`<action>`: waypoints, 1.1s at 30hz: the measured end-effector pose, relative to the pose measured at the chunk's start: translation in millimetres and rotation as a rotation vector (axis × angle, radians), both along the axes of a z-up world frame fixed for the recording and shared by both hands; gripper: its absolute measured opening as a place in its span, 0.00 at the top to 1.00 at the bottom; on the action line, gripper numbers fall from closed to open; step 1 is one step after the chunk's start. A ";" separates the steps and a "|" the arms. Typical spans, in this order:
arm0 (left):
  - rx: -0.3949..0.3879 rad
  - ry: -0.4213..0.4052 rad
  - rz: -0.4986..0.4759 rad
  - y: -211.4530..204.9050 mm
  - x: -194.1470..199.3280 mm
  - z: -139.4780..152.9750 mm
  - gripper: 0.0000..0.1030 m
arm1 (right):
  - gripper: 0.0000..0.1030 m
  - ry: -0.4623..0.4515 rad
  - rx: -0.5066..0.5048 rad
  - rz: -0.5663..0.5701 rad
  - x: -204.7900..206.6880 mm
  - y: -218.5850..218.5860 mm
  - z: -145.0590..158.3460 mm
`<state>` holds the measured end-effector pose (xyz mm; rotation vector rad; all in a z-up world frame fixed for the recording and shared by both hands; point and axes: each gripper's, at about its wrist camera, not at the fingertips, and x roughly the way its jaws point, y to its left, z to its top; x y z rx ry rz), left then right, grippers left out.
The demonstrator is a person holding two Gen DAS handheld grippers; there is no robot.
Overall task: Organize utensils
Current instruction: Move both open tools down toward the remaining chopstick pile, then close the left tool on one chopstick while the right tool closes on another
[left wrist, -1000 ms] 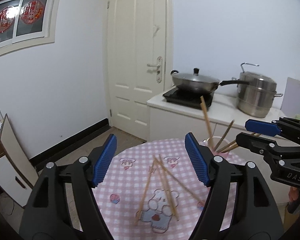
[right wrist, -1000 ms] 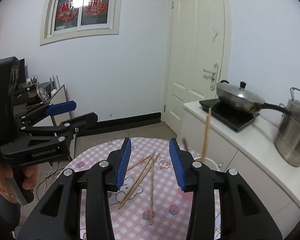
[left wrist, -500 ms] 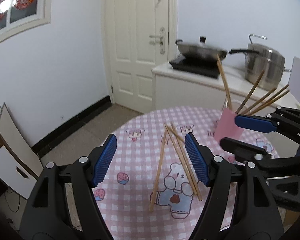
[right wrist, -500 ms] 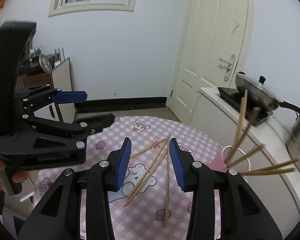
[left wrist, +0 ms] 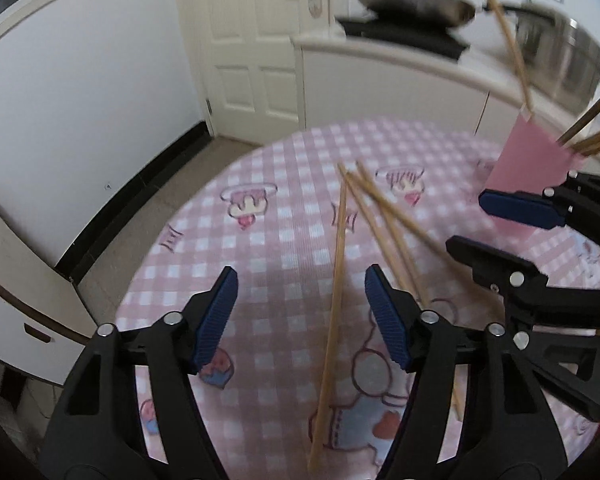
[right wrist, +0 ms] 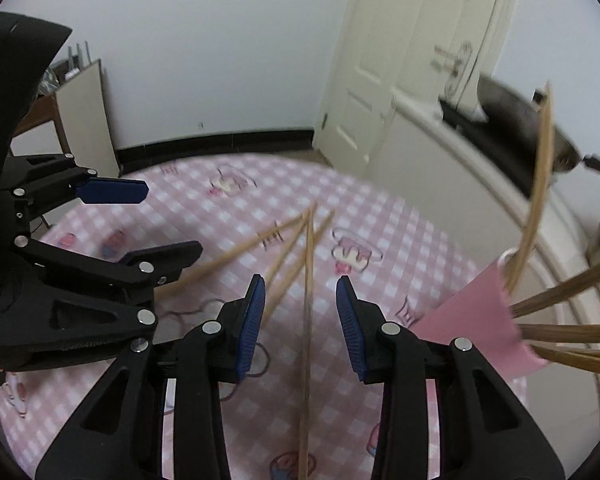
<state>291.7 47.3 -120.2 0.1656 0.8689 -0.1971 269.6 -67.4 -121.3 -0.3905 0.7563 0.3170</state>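
Loose chopsticks [left wrist: 338,276] lying fanned on tablecloth [left wrist: 260,264], tips converging at far end, so likely still to be sorted. One stick is running betw. left gripper [left wrist: 300,312] pads; another [right wrist: 306,320] is running betw. right gripper [right wrist: 300,320] pads. Both grippers' jaws are closing but apart, pads not touching sticks, nothing held.

Pink cup [right wrist: 472,320] w/ sticks already in it is standing at table's right side, prob. the destination.

Surface: round table, pink check cloth w/ cartoon prints. Room: white door [left wrist: 256,48], counter w/ wok [left wrist: 412,0] and steel pot beyond.
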 end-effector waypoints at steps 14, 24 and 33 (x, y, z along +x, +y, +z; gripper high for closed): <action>0.031 0.092 -0.043 -19.8 48.2 -29.8 0.46 | 0.75 0.122 -0.018 -0.037 50.2 -6.5 -36.1; 0.006 0.122 -0.046 -27.4 80.1 -30.3 0.56 | 0.75 0.144 0.003 -0.056 76.3 -9.2 -38.7; -0.020 0.147 -0.055 -28.4 99.1 -30.1 0.67 | 0.85 0.173 0.029 -0.059 94.0 -7.7 -38.9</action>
